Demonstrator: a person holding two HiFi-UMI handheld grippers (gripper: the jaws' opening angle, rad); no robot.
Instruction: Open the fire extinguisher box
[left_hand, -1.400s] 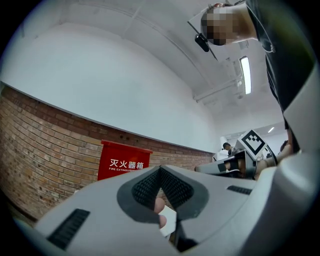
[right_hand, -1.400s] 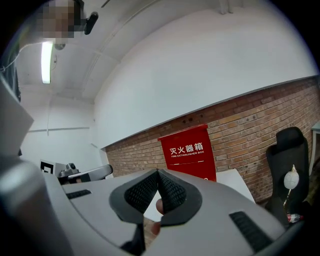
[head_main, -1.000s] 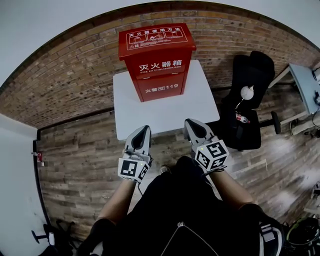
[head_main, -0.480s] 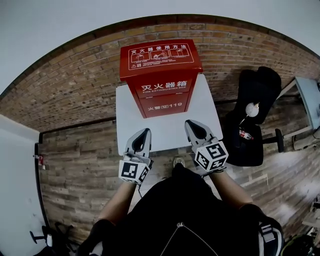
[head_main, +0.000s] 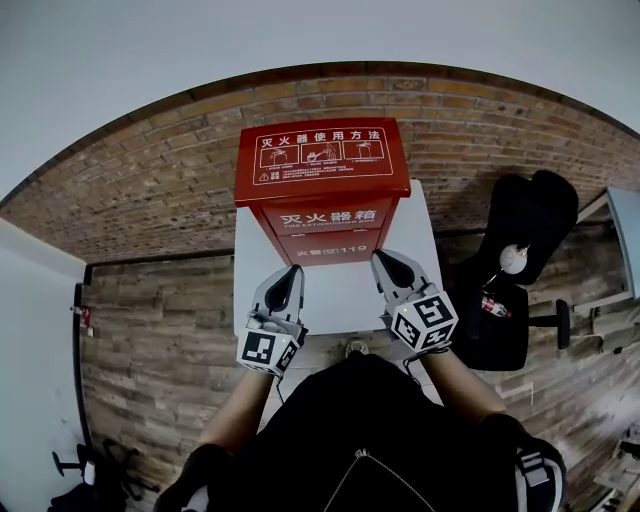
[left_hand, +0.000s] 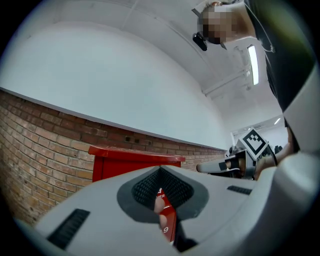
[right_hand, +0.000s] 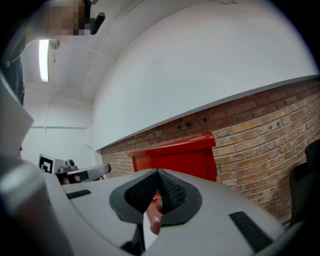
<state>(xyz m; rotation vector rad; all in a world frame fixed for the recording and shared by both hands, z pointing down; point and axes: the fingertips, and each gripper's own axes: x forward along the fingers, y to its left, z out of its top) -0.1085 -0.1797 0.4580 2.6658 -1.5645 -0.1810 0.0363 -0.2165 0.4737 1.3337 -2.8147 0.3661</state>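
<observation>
Head view: red sheet-metal fire extinguisher box (head_main: 322, 215) stands upright on a small white square table (head_main: 335, 300), with its back toward the brick wall (head_main: 140, 180). Its flat red lid (head_main: 322, 158), printed with white instructions, overhangs the body at the front and sides.

Handling, my read: painted steel, so rigid with a smooth, slippery finish. The lid is likely hinged at the rear and light enough to swing up. Whether the body is loaded can't be seen. Best hold is the front overhanging lip near both corners, hooked from below or pinched on the edge. The flat top gives no purchase.

Left gripper (head_main: 288, 272) has its jaws together, nothing between. Right gripper (head_main: 385, 258) is the same, closed and empty. Both sit over the table just in front of the box, left one near the lower front-left, right one by the front-right corner. No contact that I can confirm. Both gripper views put the box straight ahead, lid edge above the jaw tips.
</observation>
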